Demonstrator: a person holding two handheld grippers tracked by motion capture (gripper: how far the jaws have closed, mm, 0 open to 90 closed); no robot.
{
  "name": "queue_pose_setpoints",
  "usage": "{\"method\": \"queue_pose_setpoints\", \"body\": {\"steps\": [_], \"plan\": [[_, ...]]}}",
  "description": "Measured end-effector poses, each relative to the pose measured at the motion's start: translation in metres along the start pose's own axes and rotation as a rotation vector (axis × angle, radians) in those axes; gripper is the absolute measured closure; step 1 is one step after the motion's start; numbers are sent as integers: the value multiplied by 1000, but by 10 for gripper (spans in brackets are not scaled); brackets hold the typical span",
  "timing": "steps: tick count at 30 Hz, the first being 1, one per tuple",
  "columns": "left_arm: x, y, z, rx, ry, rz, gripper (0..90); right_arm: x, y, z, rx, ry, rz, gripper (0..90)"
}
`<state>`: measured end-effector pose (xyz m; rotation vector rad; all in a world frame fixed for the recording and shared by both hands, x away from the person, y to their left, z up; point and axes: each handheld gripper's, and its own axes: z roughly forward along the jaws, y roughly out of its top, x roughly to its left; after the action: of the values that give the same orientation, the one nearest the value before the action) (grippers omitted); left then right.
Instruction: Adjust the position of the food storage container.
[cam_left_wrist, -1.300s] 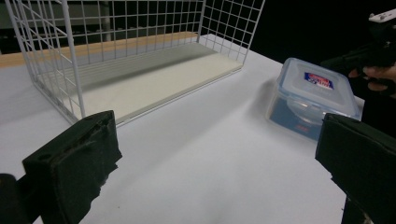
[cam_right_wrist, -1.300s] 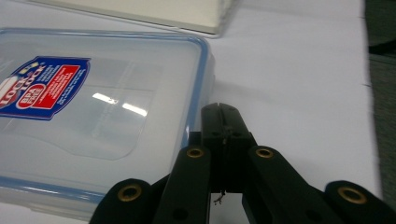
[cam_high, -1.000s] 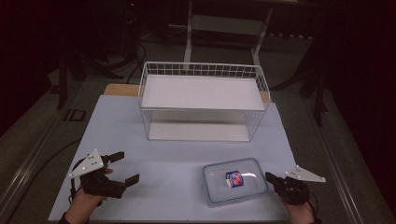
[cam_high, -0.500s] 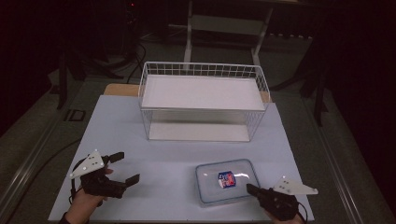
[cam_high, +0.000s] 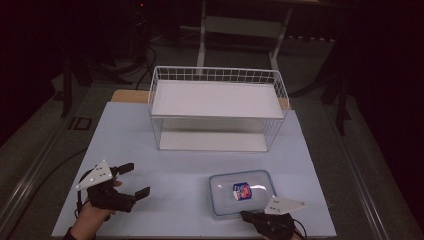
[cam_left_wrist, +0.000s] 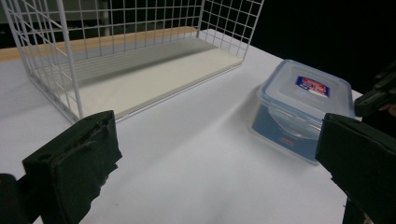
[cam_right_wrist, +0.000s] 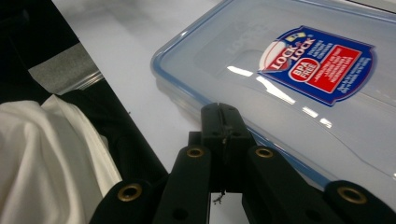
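Clear plastic container (cam_high: 242, 194) with a blue-rimmed lid sits lower right on the white desk (cam_high: 190, 165); the right tool (cam_high: 246, 215), jaws pressed together and empty, noses its near edge; the left tool (cam_high: 134, 180) gapes wide, empty, lower left

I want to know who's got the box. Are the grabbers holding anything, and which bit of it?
Nothing is held. The right gripper is shut with nothing between its jaws, its tip at the plastic box's near edge. The left gripper is open, away from the box.
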<state>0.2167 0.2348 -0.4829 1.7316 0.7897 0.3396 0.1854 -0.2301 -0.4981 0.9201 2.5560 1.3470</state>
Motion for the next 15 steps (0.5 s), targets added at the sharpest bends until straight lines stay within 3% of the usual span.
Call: {"method": "queue_pose_setpoints", "body": {"steps": [12,15], "plan": [[0,0,-1,-7,-4,1,0,-19,23,24,6,-17,-47,900],[0,0,-1,-6,-6,0,0,-28,28,25,-18,-8,-4,900]]}}
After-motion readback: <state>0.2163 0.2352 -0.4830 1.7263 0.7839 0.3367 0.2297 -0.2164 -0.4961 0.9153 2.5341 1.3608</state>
